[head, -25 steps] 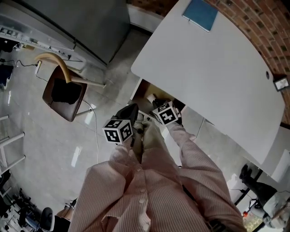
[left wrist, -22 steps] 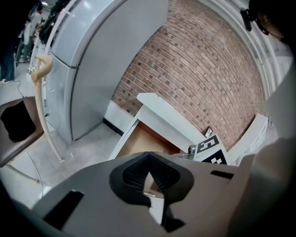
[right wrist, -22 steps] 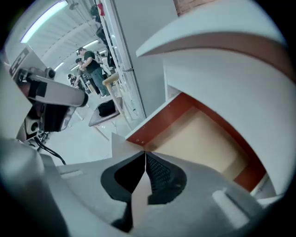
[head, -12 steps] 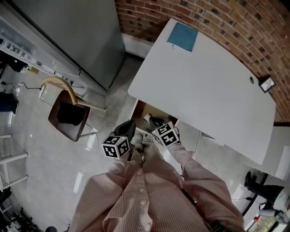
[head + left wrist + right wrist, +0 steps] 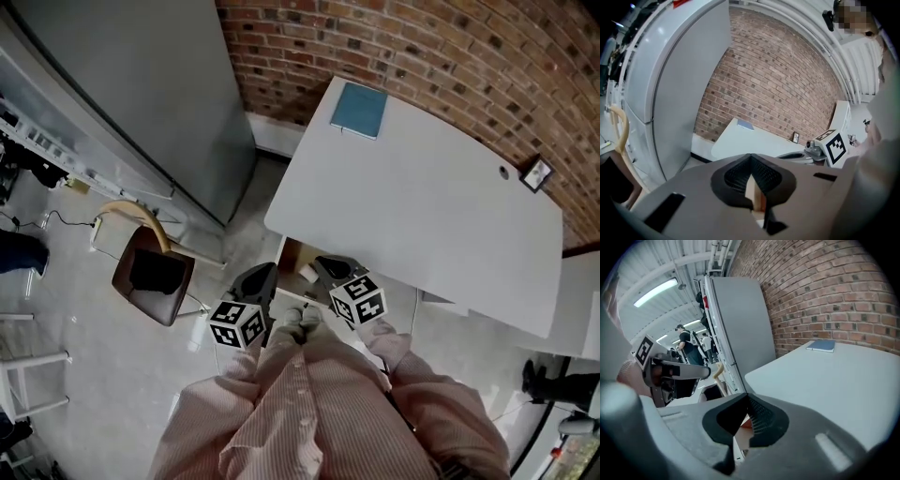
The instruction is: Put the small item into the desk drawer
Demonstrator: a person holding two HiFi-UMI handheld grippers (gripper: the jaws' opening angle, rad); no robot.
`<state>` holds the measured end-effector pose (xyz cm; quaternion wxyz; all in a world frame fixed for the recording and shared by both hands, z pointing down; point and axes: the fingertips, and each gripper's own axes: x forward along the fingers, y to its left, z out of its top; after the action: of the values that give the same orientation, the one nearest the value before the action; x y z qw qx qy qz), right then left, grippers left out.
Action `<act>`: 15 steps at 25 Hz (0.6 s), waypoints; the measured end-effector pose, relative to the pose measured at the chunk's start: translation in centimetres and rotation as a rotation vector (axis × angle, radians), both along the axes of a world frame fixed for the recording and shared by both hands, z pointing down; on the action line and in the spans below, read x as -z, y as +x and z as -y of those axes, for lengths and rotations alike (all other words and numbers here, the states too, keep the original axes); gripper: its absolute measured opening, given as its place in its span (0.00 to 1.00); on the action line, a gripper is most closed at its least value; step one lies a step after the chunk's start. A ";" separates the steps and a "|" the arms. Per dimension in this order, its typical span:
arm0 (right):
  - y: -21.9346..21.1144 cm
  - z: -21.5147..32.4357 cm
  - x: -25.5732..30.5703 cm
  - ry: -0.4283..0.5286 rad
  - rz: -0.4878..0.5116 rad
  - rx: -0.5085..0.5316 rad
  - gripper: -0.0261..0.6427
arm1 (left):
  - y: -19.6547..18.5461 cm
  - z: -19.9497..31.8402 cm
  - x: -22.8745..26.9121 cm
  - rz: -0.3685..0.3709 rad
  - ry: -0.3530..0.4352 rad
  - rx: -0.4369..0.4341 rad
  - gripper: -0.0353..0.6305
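Observation:
The white desk [image 5: 422,206] has its drawer [image 5: 292,260] pulled open under the front left edge, wooden inside. A small pale item [image 5: 307,273] lies in the drawer. My left gripper [image 5: 255,281] hangs just in front of the drawer, and its jaws meet with nothing between them [image 5: 751,157]. My right gripper [image 5: 333,270] is over the drawer's right part, also shut and empty [image 5: 747,399]. Through the gap under each pair of pads only drawer wood shows.
A blue notebook [image 5: 357,110] lies at the desk's far left corner and a small frame [image 5: 536,173] at its far right. A brown chair [image 5: 155,277] stands left of me, a tall grey cabinet [image 5: 141,84] behind it, and a brick wall [image 5: 422,47] behind the desk.
The head view has tilted up and shows more brick wall. Both grippers have drawn back a little toward my body, away from the drawer.

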<state>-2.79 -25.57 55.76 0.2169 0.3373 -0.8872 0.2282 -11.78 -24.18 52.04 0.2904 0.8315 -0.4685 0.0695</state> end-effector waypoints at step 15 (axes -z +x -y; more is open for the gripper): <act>4.3 2.0 10.9 0.165 0.228 -0.205 0.05 | -2.3 1.7 9.2 0.004 0.243 0.075 0.05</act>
<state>1.52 -27.56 44.83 0.0620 0.4145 -0.8828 0.2121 -14.09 -25.90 42.86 0.1891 0.8423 -0.5047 0.0031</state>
